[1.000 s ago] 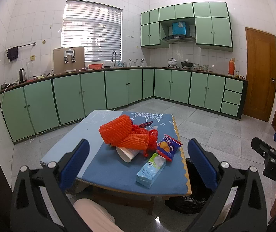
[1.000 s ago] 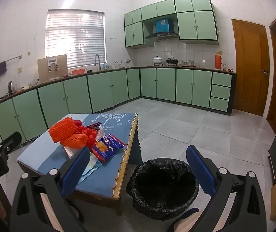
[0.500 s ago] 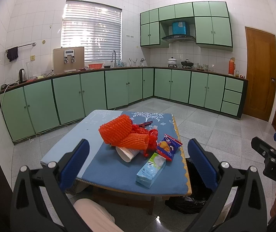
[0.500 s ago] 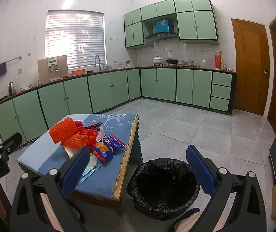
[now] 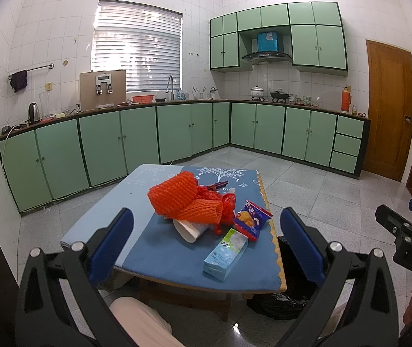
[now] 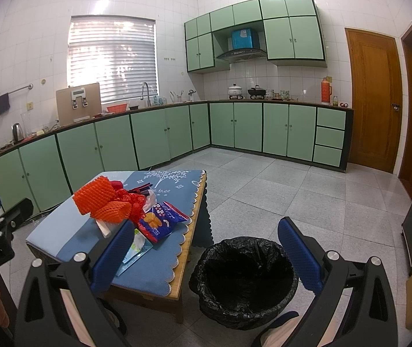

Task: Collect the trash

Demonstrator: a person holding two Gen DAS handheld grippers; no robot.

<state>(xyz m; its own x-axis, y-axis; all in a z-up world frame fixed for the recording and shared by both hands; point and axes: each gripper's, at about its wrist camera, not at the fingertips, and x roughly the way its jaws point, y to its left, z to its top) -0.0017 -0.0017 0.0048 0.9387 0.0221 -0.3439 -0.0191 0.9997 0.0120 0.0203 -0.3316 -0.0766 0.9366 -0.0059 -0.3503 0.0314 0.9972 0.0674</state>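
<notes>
Left gripper point(image 5: 206, 243): wide open, empty.
Right gripper point(image 6: 206, 248): wide open, empty.
Bin point(image 6: 245, 282): beside table point(image 6: 177, 286).
Carton point(image 5: 225, 255): table's near edge.

a home kitchen: green cabinets point(image 5: 174, 133), range hood point(image 5: 266, 55), sink tap point(image 5: 170, 84), tiled walls.

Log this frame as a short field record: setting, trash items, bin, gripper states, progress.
setting: kitchen, low table with blue cloth
trash on table: orange foam net, red mesh bag, snack packet, light-blue carton, white paper piece
bin: black-lined trash bin on floor beside table, looks empty
left gripper: open, holding nothing
right gripper: open, holding nothing
progress: nothing collected yet
</notes>
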